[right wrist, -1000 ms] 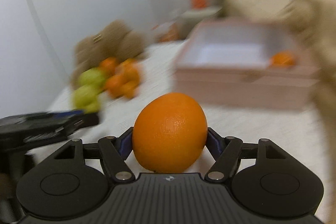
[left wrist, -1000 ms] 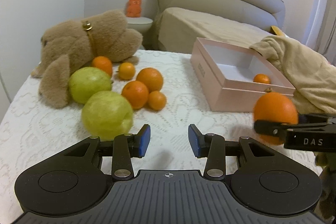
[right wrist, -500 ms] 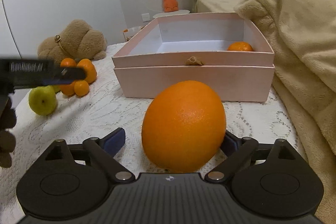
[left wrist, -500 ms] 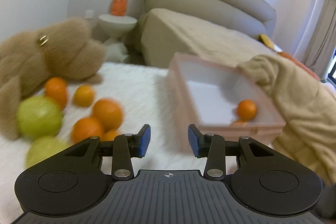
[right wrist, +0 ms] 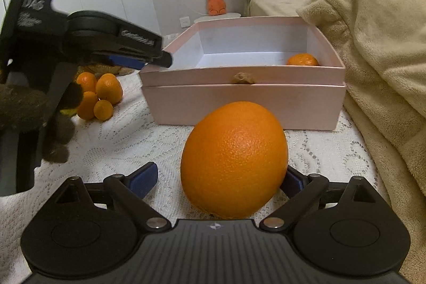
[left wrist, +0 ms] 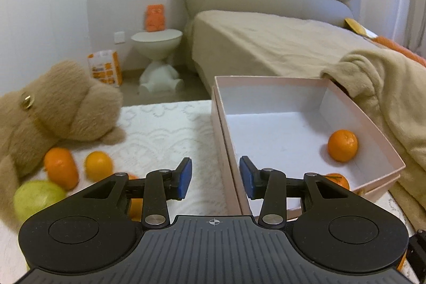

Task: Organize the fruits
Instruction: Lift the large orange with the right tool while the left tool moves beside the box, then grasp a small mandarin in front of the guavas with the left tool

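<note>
Once clamped, now freed: large orange [right wrist: 234, 159] on tabletop [right wrist: 119, 145] before pink box [right wrist: 239, 103], between spread right hand-held gripper [right wrist: 217, 178] pads (left hand-held gripper [left wrist: 213, 176] narrow, opening, empty); boxing pending.

Both tools are matte black plastic. The left gripper [left wrist: 213, 176] has a ribbed, grooved top plate with a small crosshair mark, two round raised discs at its sides, silver pivot screws on the linkage arms, and blue pads [left wrist: 183, 177] on its fingers. The right gripper [right wrist: 215, 181] is built the same. White lettering marks the left one's side, and the hand [right wrist: 29, 113] gripping it wears a dark fuzzy glove.
</note>
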`<state>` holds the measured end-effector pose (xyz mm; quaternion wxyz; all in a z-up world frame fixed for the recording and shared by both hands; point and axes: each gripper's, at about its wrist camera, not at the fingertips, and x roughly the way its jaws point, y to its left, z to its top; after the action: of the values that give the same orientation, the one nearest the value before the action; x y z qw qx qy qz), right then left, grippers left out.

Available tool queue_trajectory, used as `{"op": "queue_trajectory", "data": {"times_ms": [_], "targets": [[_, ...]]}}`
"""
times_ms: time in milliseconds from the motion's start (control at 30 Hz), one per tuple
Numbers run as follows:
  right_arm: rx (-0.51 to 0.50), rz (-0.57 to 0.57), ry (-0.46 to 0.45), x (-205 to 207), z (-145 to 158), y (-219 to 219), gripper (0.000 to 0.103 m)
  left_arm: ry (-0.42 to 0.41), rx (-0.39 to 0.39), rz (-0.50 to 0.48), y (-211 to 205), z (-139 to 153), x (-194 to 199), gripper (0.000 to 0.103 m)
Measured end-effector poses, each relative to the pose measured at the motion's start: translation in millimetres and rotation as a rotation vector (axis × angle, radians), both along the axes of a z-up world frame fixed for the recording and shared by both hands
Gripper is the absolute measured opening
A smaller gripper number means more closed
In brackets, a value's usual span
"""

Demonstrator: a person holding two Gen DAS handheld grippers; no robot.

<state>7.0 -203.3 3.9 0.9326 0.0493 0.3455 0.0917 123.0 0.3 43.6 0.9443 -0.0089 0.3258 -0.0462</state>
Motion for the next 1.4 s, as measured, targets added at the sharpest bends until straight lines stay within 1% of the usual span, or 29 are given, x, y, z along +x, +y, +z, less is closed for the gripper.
{"op": "queue_trajectory", "data": {"times_ms": [133,200,333,400,467,500,567,667,767,800,967,1067,1133,1200,1267,1333,1367,1400], "targets": [[0.045,-0.020,-0.002,2,-1,-9,0.095,-0.035,-0.010,0.055,14,-2,-14,0.045],[0.045,-0.027,-0.003,1,-2,-9,0.095,-0.046,-0.026,0.071,21,-2,-13,0.047],[0.051,-0.047,-0.003,3,-3,-12,0.095,-0.032,-0.143,0.043,39,1,-19,0.047],[0.063,-0.054,-0.003,3,-3,-14,0.095,-0.058,-0.167,0.022,47,5,-31,0.049],[0.055,-0.054,-0.003,5,-3,-13,0.095,-0.067,-0.176,0.005,52,8,-42,0.050],[0.048,-0.053,-0.003,3,-2,-11,0.095,-0.066,-0.163,0.011,55,9,-48,0.046],[0.034,-0.053,-0.003,3,-3,-8,0.095,-0.057,-0.122,0.026,59,10,-58,0.045],[0.030,-0.052,-0.002,4,-2,-6,0.095,-0.040,-0.086,0.040,61,5,-67,0.045],[0.028,-0.052,-0.002,4,-2,-6,0.096,-0.015,-0.015,0.047,55,-6,-61,0.045],[0.026,-0.051,-0.002,5,-2,-6,0.096,-0.004,-0.008,0.049,53,-10,-57,0.045],[0.024,-0.050,-0.002,4,-2,-5,0.096,-0.015,0.067,0.045,43,-16,-43,0.045],[0.024,-0.050,-0.002,4,-2,-5,0.096,-0.006,0.157,0.020,32,-18,-39,0.045],[0.024,-0.049,-0.001,4,-2,-6,0.096,0.012,0.192,-0.001,28,-23,-38,0.045],[0.024,-0.047,0.000,5,-2,-6,0.097,-0.003,0.219,-0.016,27,-26,-40,0.045],[0.021,-0.045,0.001,5,-2,-5,0.097,-0.010,0.213,-0.021,29,-26,-39,0.044],[0.020,-0.044,0.001,5,-2,-5,0.097,-0.015,0.202,-0.015,32,-27,-36,0.038],[0.021,-0.044,0.001,5,-2,-5,0.097,-0.016,0.208,-0.011,32,-26,-36,0.032],[0.020,-0.044,0.001,5,-2,-5,0.097,-0.012,0.211,-0.010,33,-26,-36,0.031]]}}
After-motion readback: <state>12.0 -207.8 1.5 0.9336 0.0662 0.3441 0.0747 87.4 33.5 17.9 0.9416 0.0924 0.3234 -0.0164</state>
